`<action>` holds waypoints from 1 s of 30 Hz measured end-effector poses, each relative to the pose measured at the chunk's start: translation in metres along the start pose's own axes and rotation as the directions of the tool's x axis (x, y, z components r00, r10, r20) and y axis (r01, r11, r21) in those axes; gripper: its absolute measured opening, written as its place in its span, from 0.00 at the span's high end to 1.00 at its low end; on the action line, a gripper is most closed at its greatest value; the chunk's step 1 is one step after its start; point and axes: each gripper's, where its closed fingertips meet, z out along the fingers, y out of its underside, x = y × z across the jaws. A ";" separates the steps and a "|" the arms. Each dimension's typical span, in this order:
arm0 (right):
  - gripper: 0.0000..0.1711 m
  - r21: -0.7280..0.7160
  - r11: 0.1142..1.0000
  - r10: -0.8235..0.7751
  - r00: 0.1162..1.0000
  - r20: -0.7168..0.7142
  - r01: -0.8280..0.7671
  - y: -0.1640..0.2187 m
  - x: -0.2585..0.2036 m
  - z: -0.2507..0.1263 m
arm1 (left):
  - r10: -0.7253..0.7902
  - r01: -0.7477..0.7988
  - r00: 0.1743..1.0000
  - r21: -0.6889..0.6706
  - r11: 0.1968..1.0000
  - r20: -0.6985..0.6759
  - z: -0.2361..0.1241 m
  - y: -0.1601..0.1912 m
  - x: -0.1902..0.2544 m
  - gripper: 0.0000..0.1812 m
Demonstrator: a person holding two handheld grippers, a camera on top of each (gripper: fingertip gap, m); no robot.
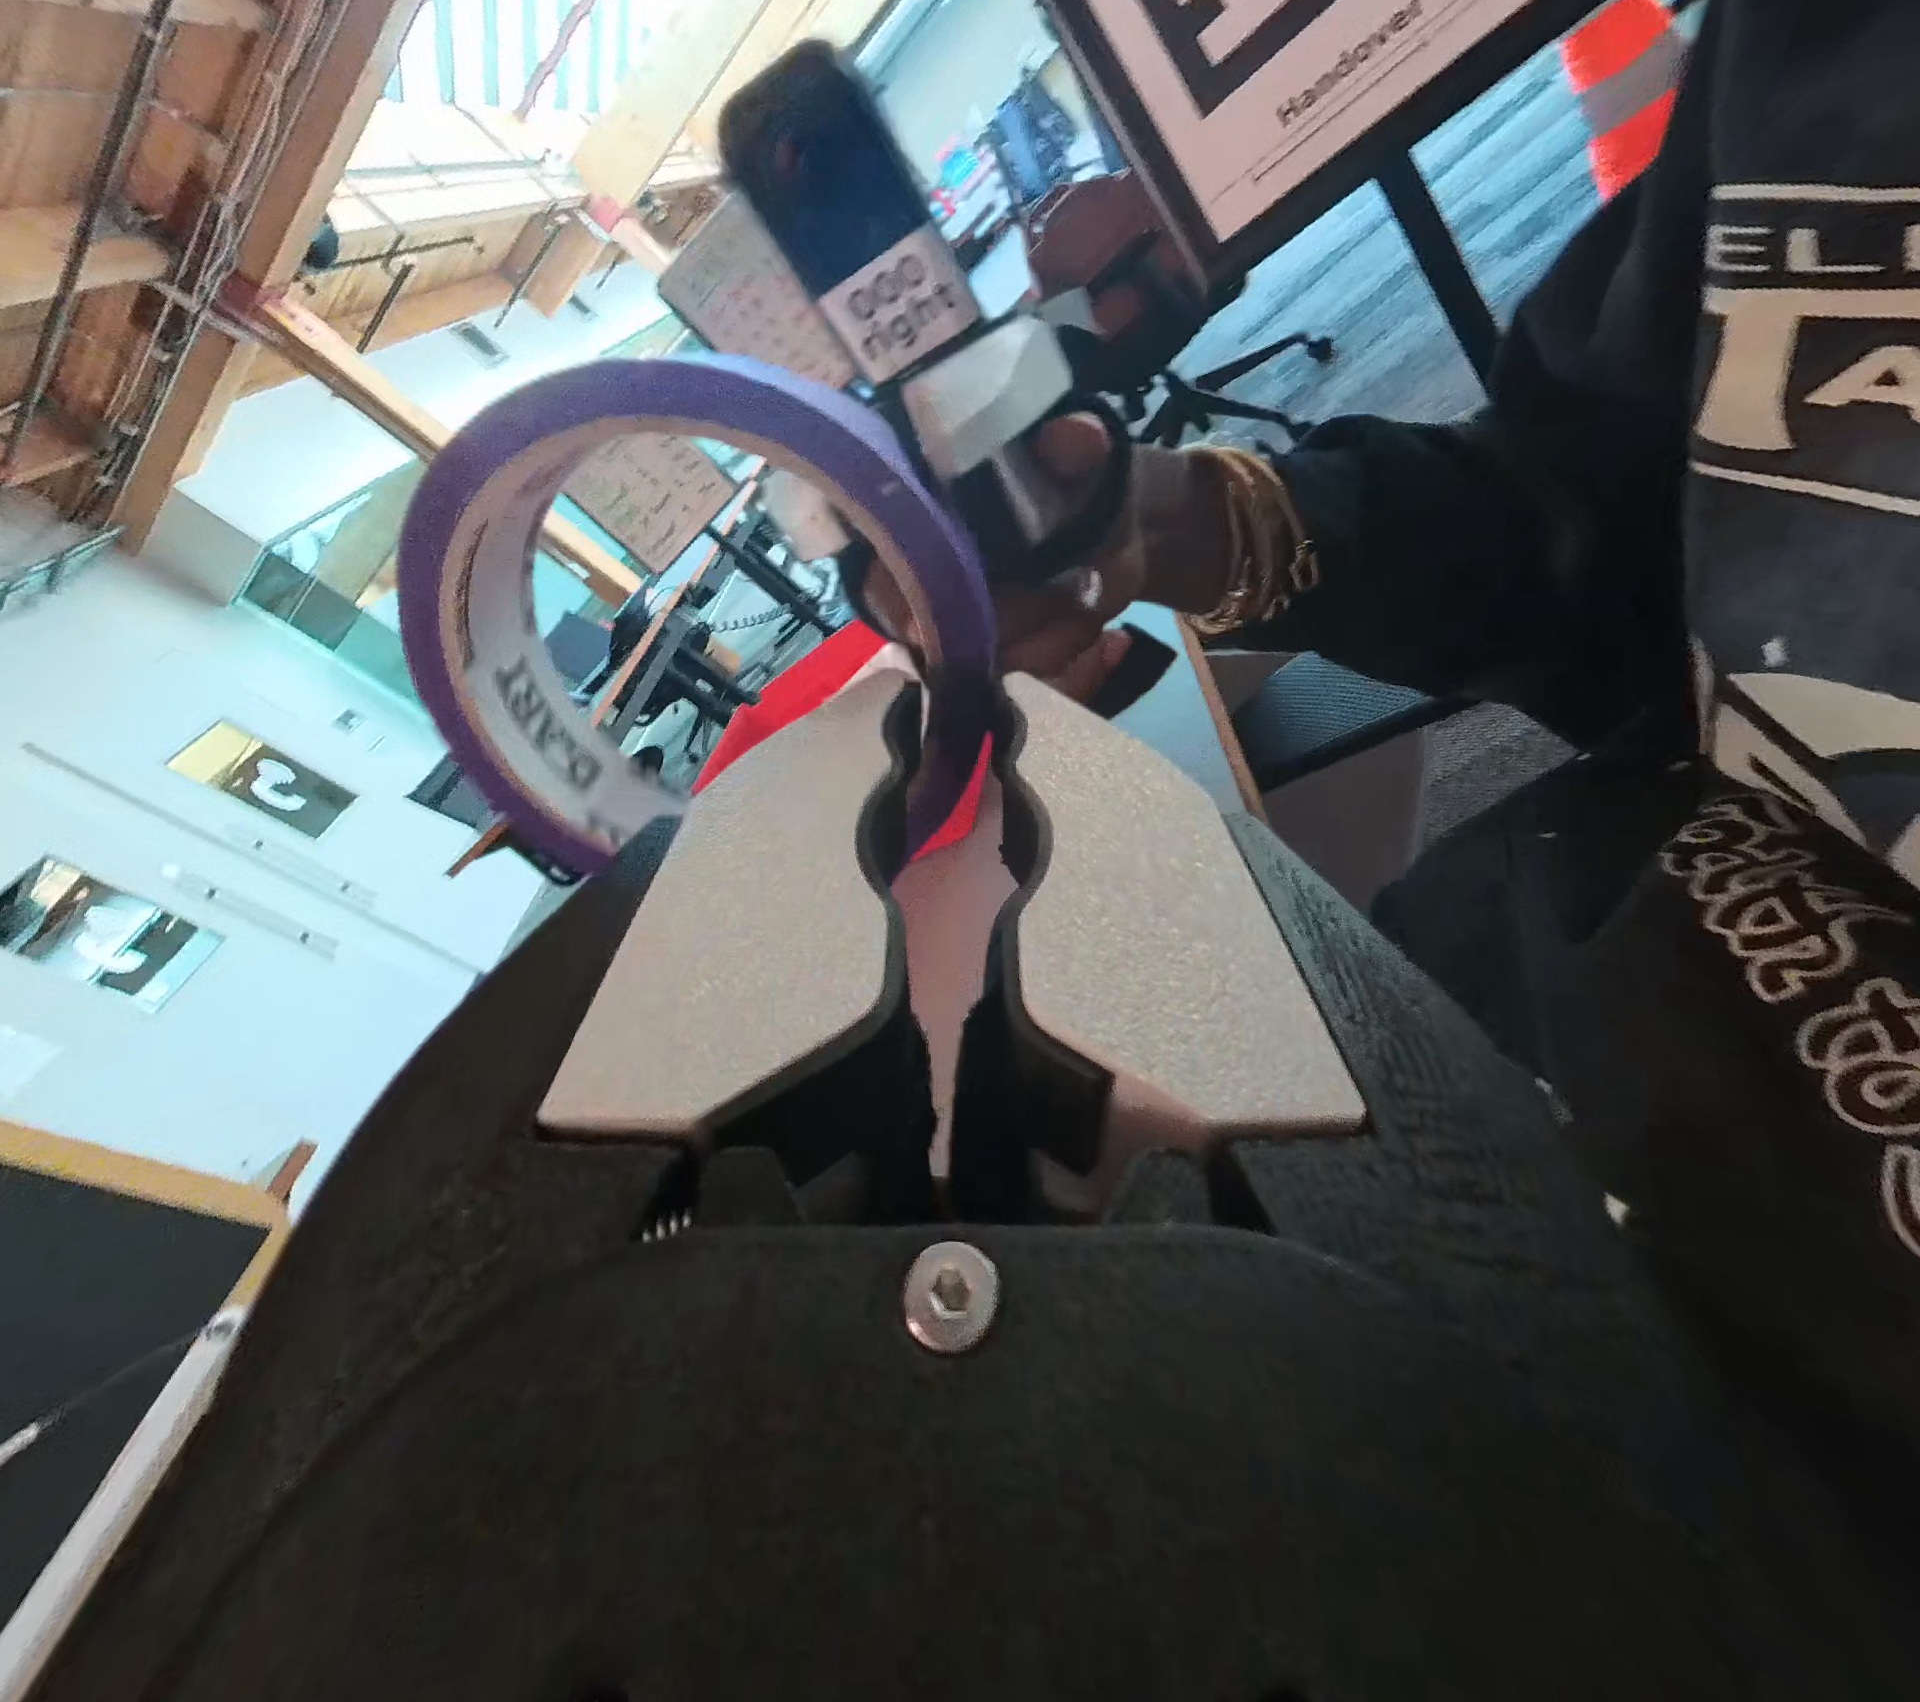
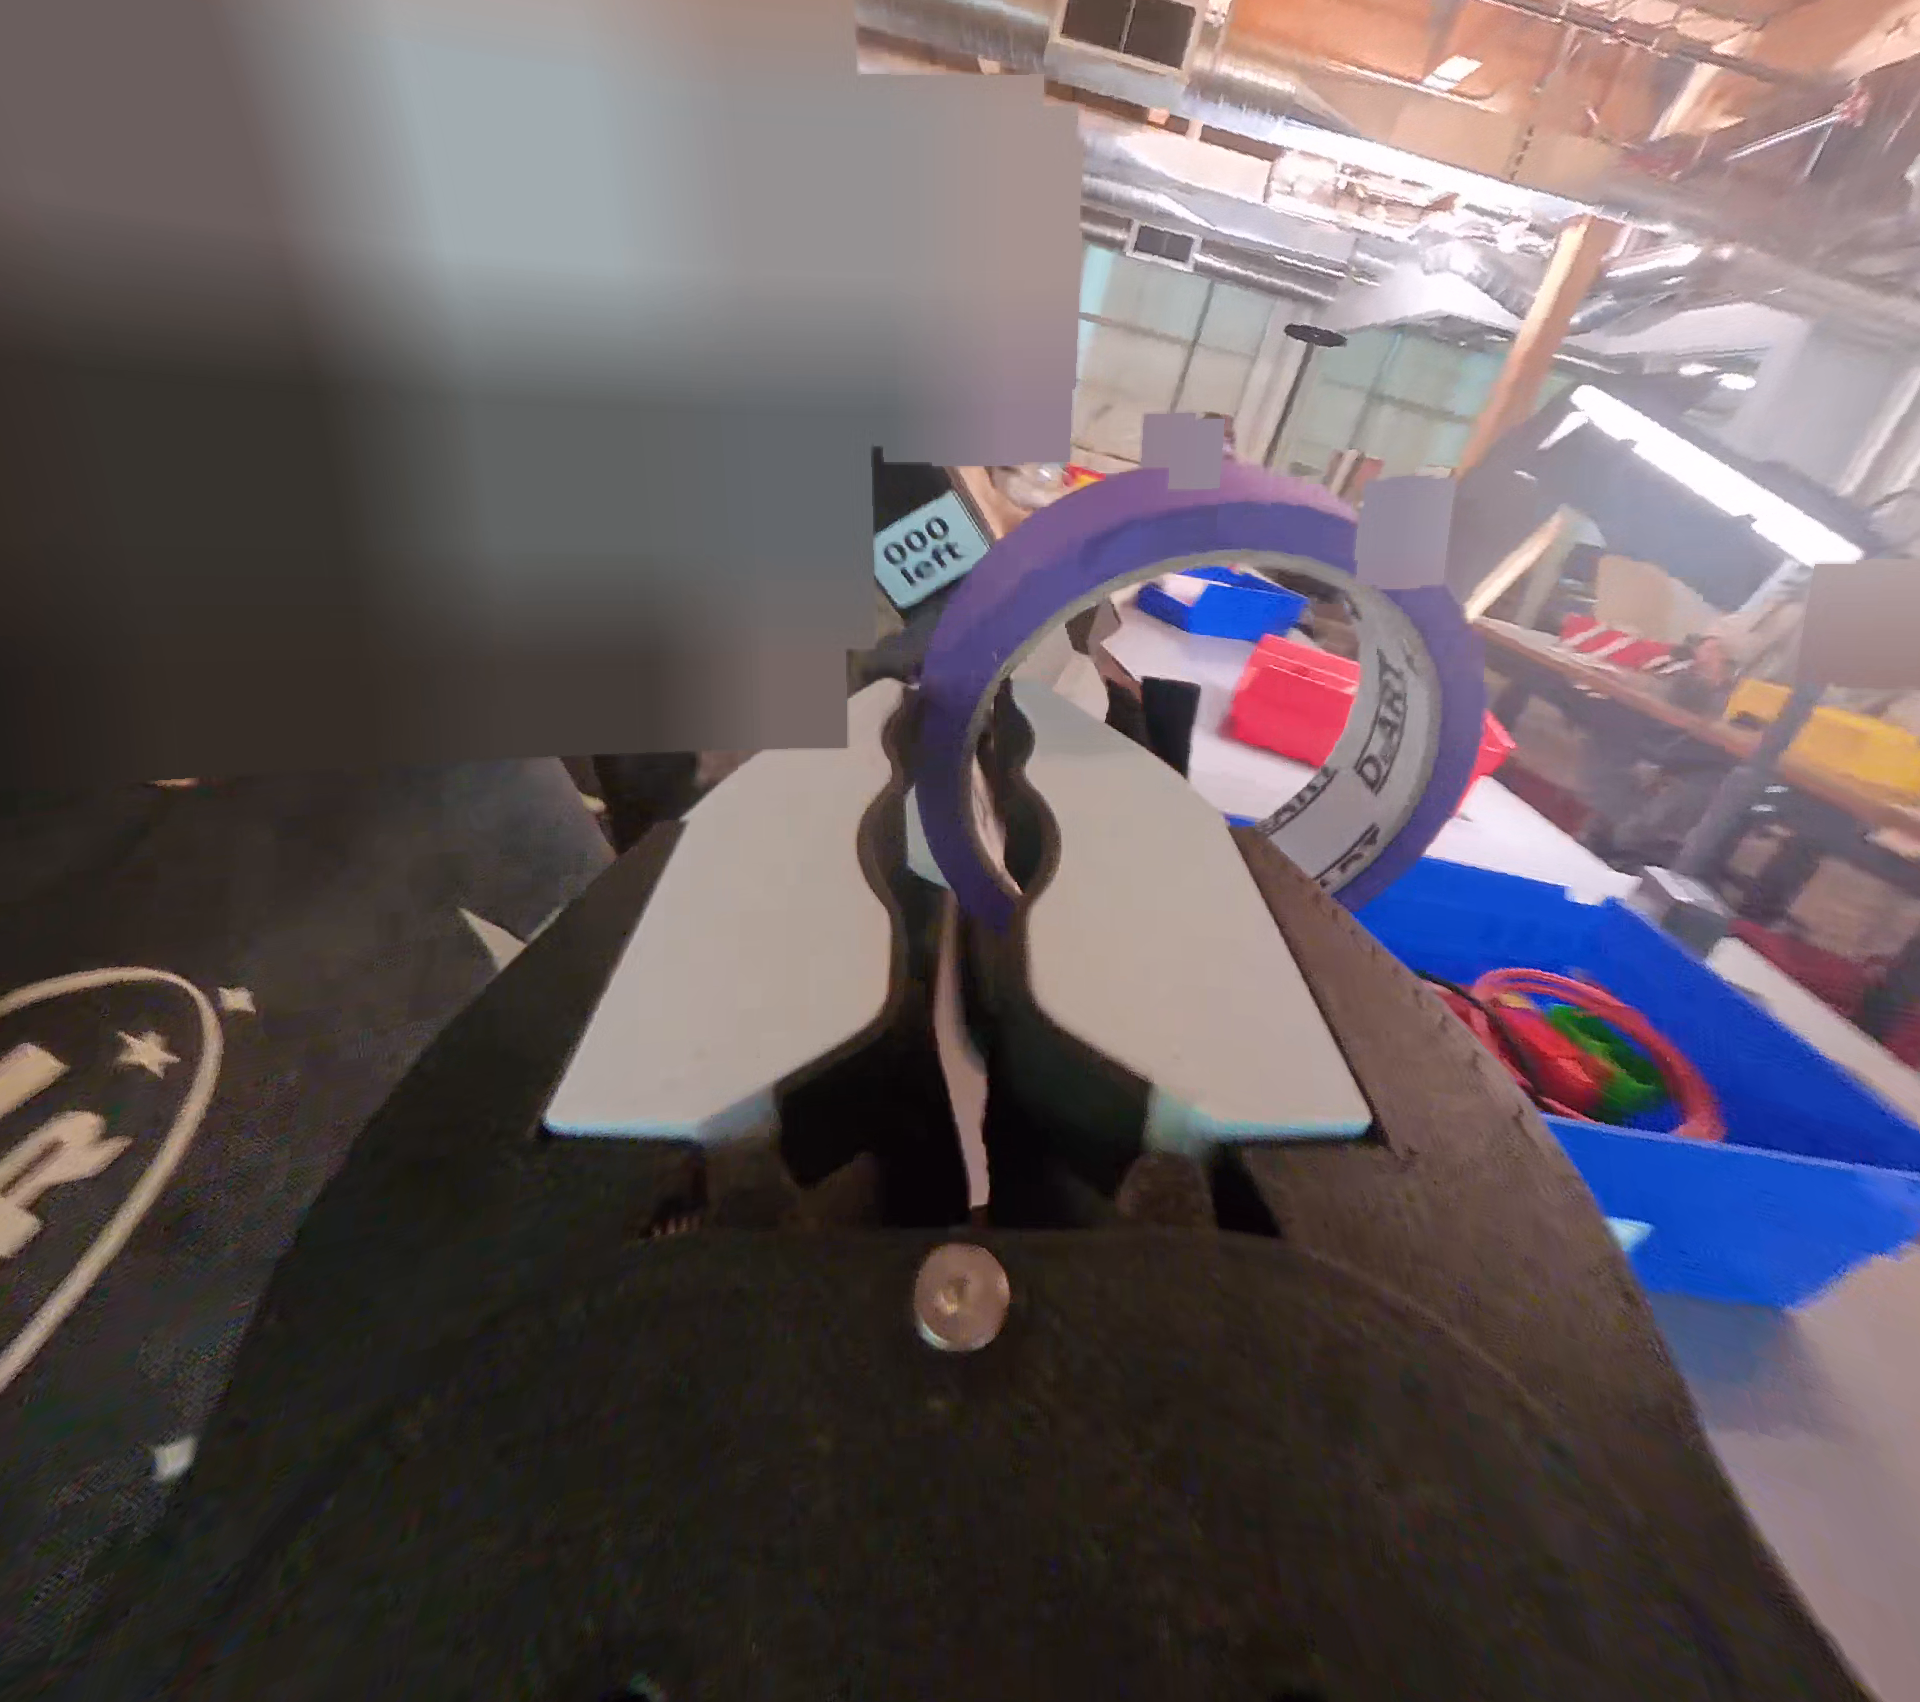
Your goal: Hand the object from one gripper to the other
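- Left tool (image 1: 951, 738) is clenched on the tape (image 1: 686, 603), pinching the ring's wall between its two flat grey fingers (image 1: 758, 935). Finger plates look grainy and matte, with wavy scalloped inner edges, set in a rough black printed body.
- Right tool (image 2: 956, 779) is clamped on the same tape (image 2: 1195, 696) too, wall of the ring squeezed between its pale grey fingers (image 2: 748, 956). Same wavy inner edges, same black textured frame with a shiny hex bolt (image 2: 961, 1307) in the middle.
- So the tape is up in the air, gripped by both tools at once.
- Tape is a thin purple roll, smooth outside, with a grey cardboard core that has print on it.
- From the left view the other tool sits just behind the roll, held in a hand (image 1: 1101, 540) with gold bangles (image 1: 1257, 540) and a black sleeve.
- Beyond the roll in the right view: a white counter (image 2: 1538, 831) with glossy blue bins (image 2: 1766, 1122) and a red bin (image 2: 1294, 696); the near blue one holds coiled red wire (image 2: 1590, 1060).
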 end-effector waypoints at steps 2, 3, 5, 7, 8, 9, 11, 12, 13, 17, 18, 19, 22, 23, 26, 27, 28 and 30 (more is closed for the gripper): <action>0.93 -0.057 0.995 -0.080 0.996 -0.051 0.077 0.004 0.006 -0.004 | -0.038 0.033 0.994 0.046 0.998 0.102 -0.004 -0.004 -0.018 0.85; 0.93 -0.086 0.990 -0.117 0.989 -0.090 0.109 0.005 0.012 -0.009 | -0.070 0.057 0.983 0.081 0.995 0.170 -0.009 -0.008 -0.030 0.81; 0.93 -0.145 0.978 -0.178 0.967 -0.184 0.153 0.004 0.028 -0.024 | -0.162 0.107 0.930 0.177 0.978 0.331 -0.028 -0.015 -0.062 0.74; 0.94 -0.219 0.957 -0.252 0.921 -0.298 0.191 0.000 0.048 -0.050 | -0.294 0.149 0.834 0.321 0.935 0.467 -0.058 -0.022 -0.093 0.71; 0.94 -0.258 0.945 -0.287 0.888 -0.360 0.201 -0.002 0.059 -0.067 | -0.371 0.166 0.775 0.401 0.901 0.512 -0.075 -0.023 -0.107 0.70; 0.94 -0.291 0.937 -0.307 0.853 -0.422 0.193 -0.004 0.070 -0.086 | -0.440 0.173 0.720 0.476 0.862 0.536 -0.092 -0.024 -0.119 0.68; 0.94 -0.340 0.928 -0.320 0.785 -0.530 0.149 -0.006 0.090 -0.126 | -0.543 0.164 0.628 0.588 0.792 0.557 -0.124 -0.023 -0.136 0.66; 0.94 -0.352 0.929 -0.312 0.757 -0.574 0.117 -0.004 0.098 -0.145 | -0.575 0.156 0.592 0.620 0.769 0.564 -0.137 -0.021 -0.142 0.65; 0.94 -0.349 0.934 -0.289 0.737 -0.612 0.076 -0.001 0.105 -0.163 | -0.596 0.148 0.564 0.639 0.755 0.572 -0.147 -0.019 -0.147 0.64; 0.94 -0.161 0.980 -0.022 0.748 -0.663 -0.113 0.016 0.123 -0.208 | -0.586 0.089 0.521 0.644 0.760 0.620 -0.171 -0.020 -0.153 0.62; 0.94 -0.061 0.984 0.088 0.756 -0.649 -0.166 0.018 0.128 -0.217 | -0.575 0.071 0.519 0.638 0.766 0.633 -0.174 -0.022 -0.153 0.62; 0.94 0.042 0.975 0.193 0.745 -0.638 -0.217 0.020 0.134 -0.227 | -0.560 0.054 0.519 0.629 0.776 0.646 -0.176 -0.023 -0.153 0.62; 0.94 0.242 0.922 0.382 0.617 -0.688 -0.301 0.039 0.162 -0.268 | -0.533 0.036 0.528 0.609 0.792 0.661 -0.176 -0.025 -0.152 0.62; 0.94 0.258 0.915 0.395 0.553 -0.734 -0.312 0.049 0.170 -0.282 | -0.532 0.036 0.528 0.609 0.792 0.661 -0.176 -0.026 -0.152 0.62; 0.94 0.185 0.910 0.337 0.402 -0.852 -0.372 0.083 0.184 -0.308 | -0.538 0.045 0.534 0.613 0.789 0.652 -0.174 -0.024 -0.152 0.63; 0.93 0.154 0.902 0.311 0.359 -0.880 -0.403 0.093 0.187 -0.313 | -0.540 0.050 0.533 0.613 0.788 0.651 -0.173 -0.023 -0.152 0.63; 0.93 0.125 0.891 0.284 0.321 -0.903 -0.436 0.103 0.189 -0.318 | -0.542 0.054 0.533 0.613 0.788 0.650 -0.173 -0.022 -0.152 0.63; 0.93 0.071 0.867 0.225 0.260 -0.939 -0.494 0.118 0.190 -0.325 | -0.543 0.061 0.540 0.614 0.787 0.643 -0.172 -0.022 -0.152 0.63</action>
